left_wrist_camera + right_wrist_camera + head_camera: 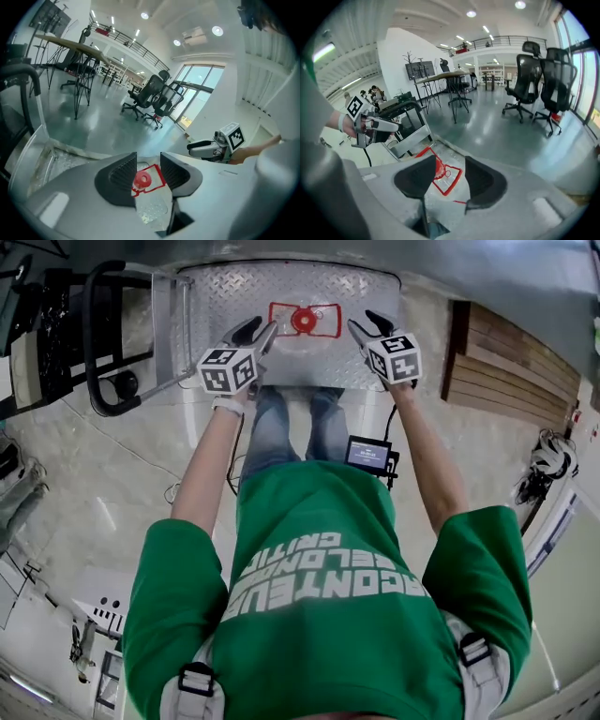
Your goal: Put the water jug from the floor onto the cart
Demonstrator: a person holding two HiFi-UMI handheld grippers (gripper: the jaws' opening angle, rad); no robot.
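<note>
Now the water jug (303, 320) sits on the metal deck of the cart (211, 292), with its red cap facing up. The left gripper (258, 332) and the right gripper (367, 324) hang above it, one on each side. Both sets of fingers are spread apart and hold nothing.

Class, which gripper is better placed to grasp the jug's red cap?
Likely left: left gripper is open with the red cap lined up between its jaws; the right gripper, also open, sees it off-centre.
</note>
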